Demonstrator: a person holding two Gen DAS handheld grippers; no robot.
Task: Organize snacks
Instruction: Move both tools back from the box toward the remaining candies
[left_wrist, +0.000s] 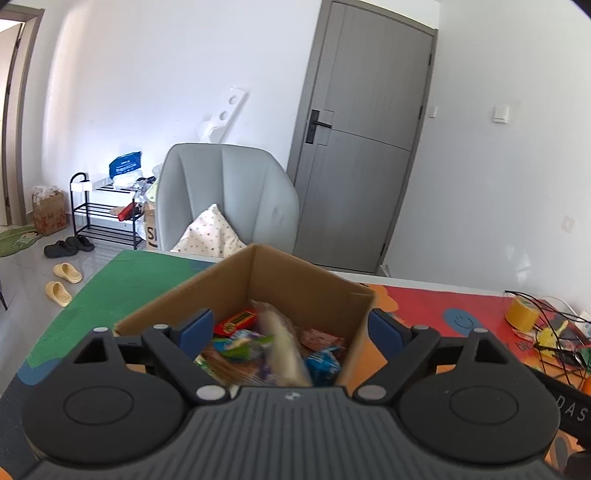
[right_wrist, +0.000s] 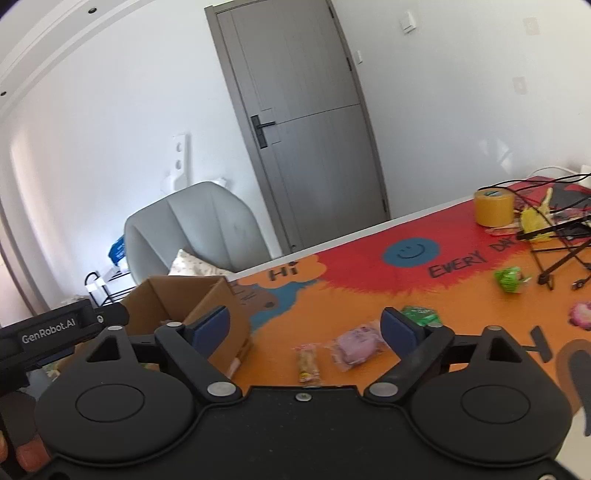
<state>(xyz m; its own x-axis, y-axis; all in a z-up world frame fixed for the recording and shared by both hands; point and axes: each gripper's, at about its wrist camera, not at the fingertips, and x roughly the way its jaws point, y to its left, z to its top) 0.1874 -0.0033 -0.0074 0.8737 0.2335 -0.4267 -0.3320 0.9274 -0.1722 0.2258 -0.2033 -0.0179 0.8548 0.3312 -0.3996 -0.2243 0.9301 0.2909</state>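
- Left gripper (left_wrist: 291, 326): shown with its blue pads spread wide, released, tilted gently downward over the open cardboard box (left_wrist: 310, 275); nothing is pressed between the pads.
- A blurred pale packet (left_wrist: 286, 347) is seen inside the gap, over the box contents; whether it has come to rest cannot be told.
- Box contents: a red-and-yellow bar (left_wrist: 236, 321), a blue pouch (left_wrist: 323, 363) and mixed colourful wrappers are piled together.
- The box is set on the patterned table mat (left_wrist: 110, 295), its far corner at 12 o'clock from the left gripper.
- Right gripper (right_wrist: 306, 326): likewise released, pads wide apart, pitched slightly downward above the mat and rolled so the table line slopes upward toward 2 o'clock.
- Between the right pads, lying on the orange zone and untouched: a yellow bar snack (right_wrist: 308, 363) and a pink packet (right_wrist: 354, 345).
- A green packet (right_wrist: 421, 315) is just behind the right pad at 1 o'clock; a second green packet (right_wrist: 509, 278) and a pink sweet (right_wrist: 581, 314) lie farther off toward 2 o'clock.
- In the right wrist view the box stands at 10 o'clock, with the black body of the left gripper beside it at 9 o'clock.
- Fingertips of a person's hand (right_wrist: 27, 456) are visible at 8 o'clock, at the lower left frame edge.
- A tape roll (right_wrist: 493, 206) and black cables (right_wrist: 554, 243) occupy the far table end.
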